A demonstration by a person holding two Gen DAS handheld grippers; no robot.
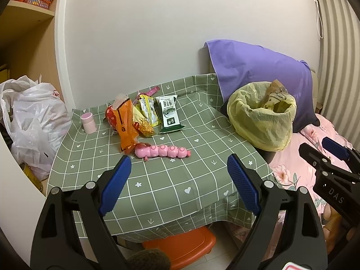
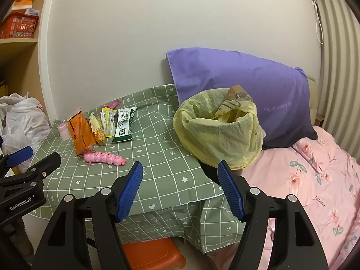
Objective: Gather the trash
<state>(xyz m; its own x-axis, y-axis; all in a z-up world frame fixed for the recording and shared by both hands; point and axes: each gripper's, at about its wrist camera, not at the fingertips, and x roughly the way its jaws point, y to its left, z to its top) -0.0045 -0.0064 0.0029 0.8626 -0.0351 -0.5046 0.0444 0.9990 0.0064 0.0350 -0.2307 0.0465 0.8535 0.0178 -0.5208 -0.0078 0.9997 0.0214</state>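
Landmark: bench (image 1: 171, 180) under a green checked cloth.

1. My left gripper (image 1: 178, 181): spread wide, holding nothing, above the bench's near edge.
2. My right gripper (image 2: 180, 187): spread wide, holding nothing, above the bench's near right corner.
3. Bin with yellow liner (image 2: 216, 132): at the bench's right side, against the bed (image 2: 315, 180); a brown patterned wrapper (image 2: 236, 102) pokes out of its mouth.
4. Trash cluster, far left part of the bench:
 - orange snack bag (image 1: 124, 121), lying lengthwise
 - yellow wrappers (image 1: 147, 112), just right of the orange bag
 - green-and-white packet (image 1: 169, 114), rightmost of the cluster
 - red packet (image 1: 110, 114), partly hidden behind the orange bag
 - pink strip wrapper (image 1: 153, 90), at the bench's far edge
5. Small pink cup (image 1: 88, 123): upright, left of the cluster.
6. Pink caterpillar toy (image 1: 162, 151): lying nearer the bench's middle, just in front of the orange bag.
7. Purple pillow (image 2: 243, 85): propped against the wall behind the bin.
8. White plastic bag (image 1: 33, 117): off the bench's left side.
9. Orange stool (image 1: 180, 245): beneath the bench.
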